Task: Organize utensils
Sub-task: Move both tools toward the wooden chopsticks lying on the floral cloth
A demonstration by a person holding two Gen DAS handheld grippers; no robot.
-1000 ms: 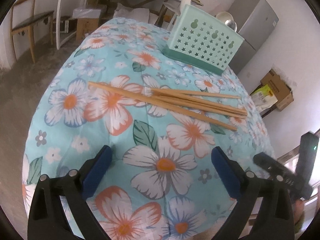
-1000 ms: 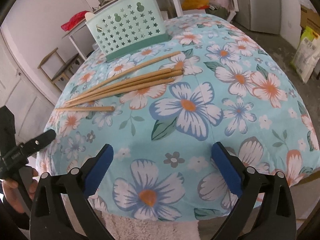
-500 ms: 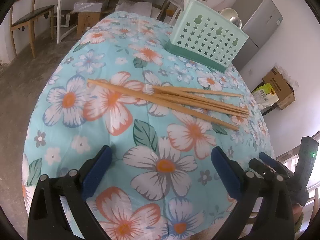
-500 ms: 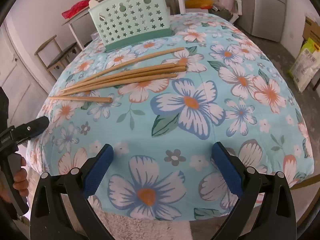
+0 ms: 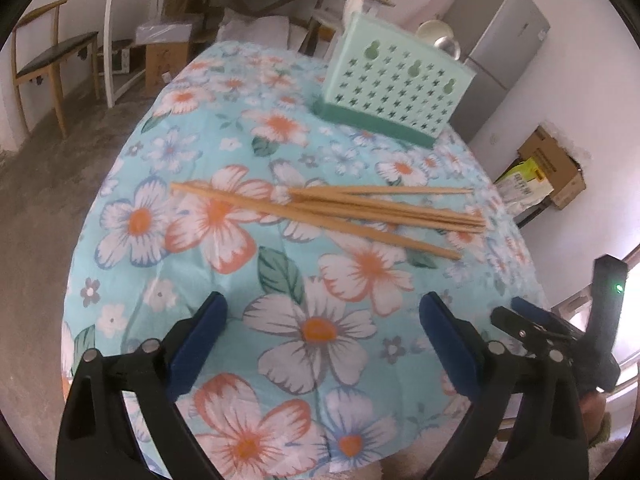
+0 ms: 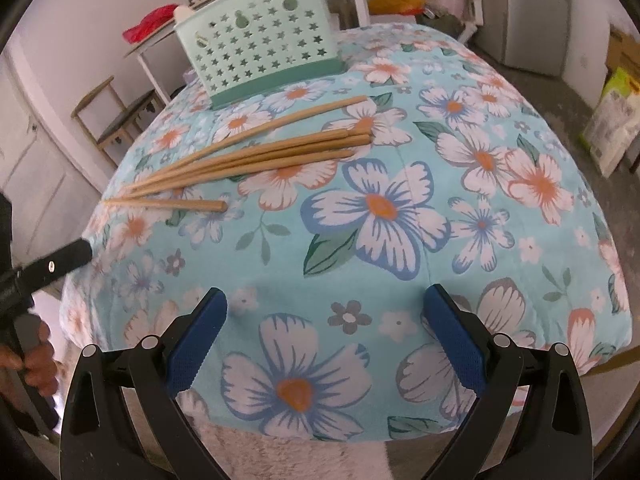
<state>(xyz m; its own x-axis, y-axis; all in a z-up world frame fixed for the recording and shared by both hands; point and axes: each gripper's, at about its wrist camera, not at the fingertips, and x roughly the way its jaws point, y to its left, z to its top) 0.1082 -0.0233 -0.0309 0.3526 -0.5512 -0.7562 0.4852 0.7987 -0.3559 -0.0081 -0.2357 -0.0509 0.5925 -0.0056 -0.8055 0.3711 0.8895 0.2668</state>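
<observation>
Both spread wide and empty: left gripper (image 5: 322,318), right gripper (image 6: 325,312). Thin light wooden chopsticks (image 5: 340,210) lying mid-frame, near mint green perforated plastic basket (image 5: 394,82). Probably stiff, light, prone to roll; best pinched across the middle.

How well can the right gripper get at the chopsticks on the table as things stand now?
Probably well, yes. The right gripper is open over the flowered tablecloth, and only bare cloth lies between it and the chopsticks, which lie flat in front of the green holder.
</observation>
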